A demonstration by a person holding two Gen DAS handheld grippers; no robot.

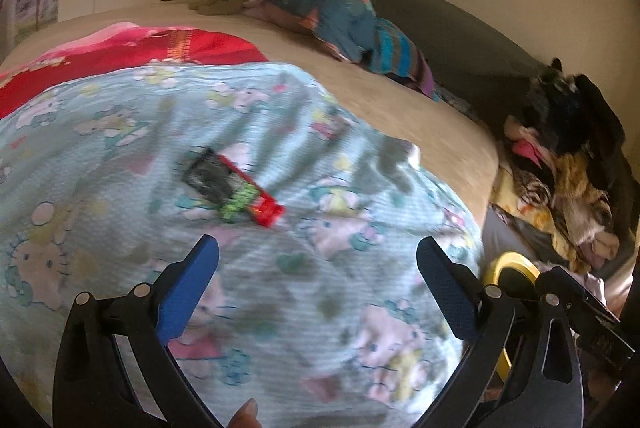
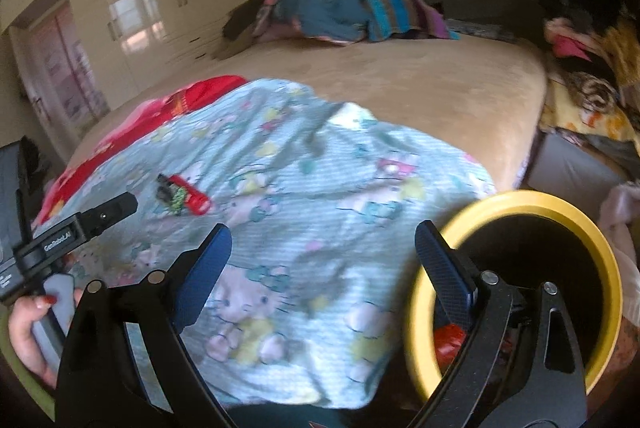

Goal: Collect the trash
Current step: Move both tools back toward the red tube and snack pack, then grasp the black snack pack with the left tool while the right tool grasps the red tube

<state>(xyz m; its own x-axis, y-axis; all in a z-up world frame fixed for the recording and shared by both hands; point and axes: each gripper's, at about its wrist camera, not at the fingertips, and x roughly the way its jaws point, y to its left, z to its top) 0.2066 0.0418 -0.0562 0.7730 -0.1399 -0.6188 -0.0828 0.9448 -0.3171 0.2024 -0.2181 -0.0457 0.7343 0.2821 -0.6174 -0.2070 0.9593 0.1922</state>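
A red and black snack wrapper [image 1: 236, 190] lies flat on the pale blue cartoon blanket [image 1: 120, 156] on the bed. My left gripper [image 1: 318, 264] hovers just short of it, jaws wide apart, nothing between them. In the right wrist view the same wrapper [image 2: 182, 198] sits far left on the blanket [image 2: 320, 188]. My right gripper [image 2: 322, 248] is open and empty, its right finger over the rim of a yellow bin [image 2: 516, 204]. A red piece of trash [image 2: 450, 342] lies inside the bin.
A red cloth [image 1: 132, 58] lies beyond the blanket on the beige bed [image 1: 420, 116]. Bundled blue bedding [image 1: 340, 12] sits at the head end. A heap of clothes [image 1: 560, 168] fills the right side. A hand [image 2: 28, 328] holds the left gripper's handle.
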